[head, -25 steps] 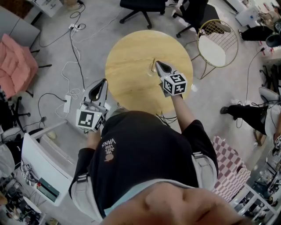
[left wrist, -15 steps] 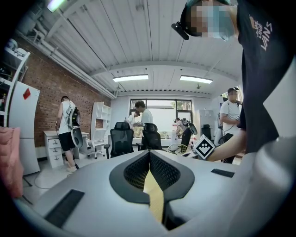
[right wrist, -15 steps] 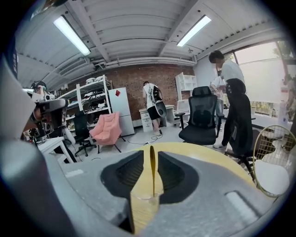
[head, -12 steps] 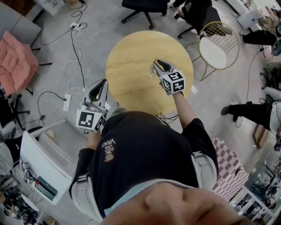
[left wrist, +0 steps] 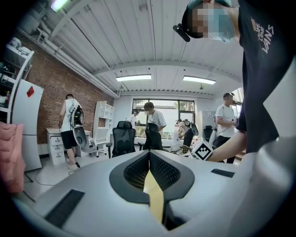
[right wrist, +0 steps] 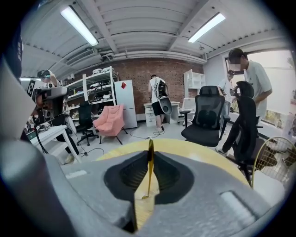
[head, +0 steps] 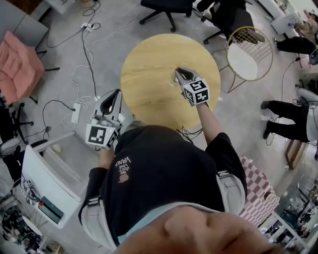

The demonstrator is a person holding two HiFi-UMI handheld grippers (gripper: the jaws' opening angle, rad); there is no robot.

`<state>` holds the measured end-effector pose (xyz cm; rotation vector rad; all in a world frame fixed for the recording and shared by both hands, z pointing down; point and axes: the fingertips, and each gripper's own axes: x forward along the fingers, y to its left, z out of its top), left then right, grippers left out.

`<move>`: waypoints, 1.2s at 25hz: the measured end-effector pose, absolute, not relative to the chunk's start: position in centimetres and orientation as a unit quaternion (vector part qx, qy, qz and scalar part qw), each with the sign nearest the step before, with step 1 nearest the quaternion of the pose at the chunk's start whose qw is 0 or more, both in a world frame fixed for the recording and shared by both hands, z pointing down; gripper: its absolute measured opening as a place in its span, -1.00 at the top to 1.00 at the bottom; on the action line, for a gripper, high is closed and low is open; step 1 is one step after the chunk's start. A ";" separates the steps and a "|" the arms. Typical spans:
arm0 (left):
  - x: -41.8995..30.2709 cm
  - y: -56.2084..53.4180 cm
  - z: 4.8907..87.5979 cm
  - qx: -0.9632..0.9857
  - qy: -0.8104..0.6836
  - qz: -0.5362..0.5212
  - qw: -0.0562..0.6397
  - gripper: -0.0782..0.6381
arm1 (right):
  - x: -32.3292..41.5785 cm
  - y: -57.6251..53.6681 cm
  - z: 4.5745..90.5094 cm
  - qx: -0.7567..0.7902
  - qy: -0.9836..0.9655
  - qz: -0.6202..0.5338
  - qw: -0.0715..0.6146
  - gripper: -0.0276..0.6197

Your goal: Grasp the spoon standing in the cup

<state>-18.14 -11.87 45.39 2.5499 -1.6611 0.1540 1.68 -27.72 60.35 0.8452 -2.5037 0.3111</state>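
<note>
A thin gold spoon [right wrist: 150,169] stands upright between the jaws of my right gripper [right wrist: 150,155], which is shut on its handle. In the head view that right gripper [head: 178,73] hovers over the middle of the round wooden table [head: 146,59]; it covers the spoon and the cup there, so I cannot make out the cup. My left gripper [head: 117,94] hangs off the table's left edge above the floor. In its own view the left gripper [left wrist: 149,155] has its jaws pressed together with nothing between them.
A gold wire chair with a white seat [head: 247,54] stands right of the table. Black office chairs [head: 166,7] are behind it. Cables and a power strip [head: 77,111] lie on the floor at left, near a pink armchair [head: 17,62]. A person's legs [head: 285,119] are at right.
My right gripper has edged slightly forward over the table onto the spoon. The left gripper has stayed where it was.
</note>
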 end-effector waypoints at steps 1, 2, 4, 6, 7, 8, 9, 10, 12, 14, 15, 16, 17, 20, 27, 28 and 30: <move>-18.1 -12.0 45.4 0.837 -0.543 0.051 0.047 0.75 | 1.7 -27.8 60.4 0.310 -0.914 0.113 0.238 0.82; -18.1 -12.1 45.5 0.837 -0.542 0.052 0.047 0.75 | 1.7 -27.8 60.4 0.311 -0.913 0.114 0.237 0.82; -18.0 -12.3 45.6 0.838 -0.540 0.052 0.048 0.75 | 1.7 -28.0 60.5 0.313 -0.913 0.114 0.237 0.82; -17.8 -12.5 45.7 0.840 -0.538 0.051 0.048 0.75 | 1.8 -28.0 60.6 0.317 -0.911 0.114 0.237 0.82; -17.7 -12.6 45.7 0.841 -0.537 0.051 0.049 0.75 | 1.8 -28.1 60.6 0.319 -0.911 0.114 0.237 0.82; -17.7 -12.7 45.7 0.841 -0.536 0.051 0.049 0.75 | 1.9 -28.1 60.6 0.321 -0.910 0.114 0.237 0.82; -17.7 -12.7 45.7 0.842 -0.536 0.050 0.050 0.75 | 1.9 -28.1 60.6 0.323 -0.910 0.114 0.236 0.82; -17.6 -12.7 45.7 0.841 -0.536 0.047 0.051 0.75 | 1.9 -28.1 60.5 0.324 -0.909 0.114 0.235 0.83; -17.6 -12.5 45.6 0.842 -0.536 0.043 0.051 0.75 | 2.1 -27.9 60.4 0.328 -0.909 0.116 0.231 0.83; -17.6 -12.5 45.5 0.842 -0.535 0.045 0.050 0.75 | 2.2 -27.9 60.2 0.333 -0.908 0.118 0.227 0.83; -17.6 -12.6 45.5 0.842 -0.535 0.046 0.050 0.75 | 2.3 -28.0 60.2 0.335 -0.907 0.119 0.225 0.84; -17.7 -12.7 45.6 0.842 -0.535 0.046 0.051 0.75 | 2.3 -28.0 60.1 0.336 -0.907 0.119 0.224 0.84; -17.7 -12.7 45.6 0.842 -0.536 0.046 0.052 0.75 | 2.4 -28.0 60.1 0.337 -0.907 0.120 0.223 0.84; -17.7 -12.9 45.6 0.842 -0.536 0.043 0.053 0.75 | 2.5 -28.1 60.0 0.340 -0.906 0.123 0.221 0.85; -17.4 -13.0 45.5 0.846 -0.530 0.041 0.050 0.75 | 2.8 -28.1 59.9 0.349 -0.903 0.127 0.215 0.91; -17.5 -12.9 45.4 0.846 -0.529 0.042 0.049 0.75 | 2.8 -28.0 59.8 0.350 -0.903 0.127 0.215 0.91; -17.6 -12.8 45.4 0.848 -0.527 0.043 0.047 0.75 | 2.9 -28.0 59.7 0.351 -0.903 0.127 0.215 0.91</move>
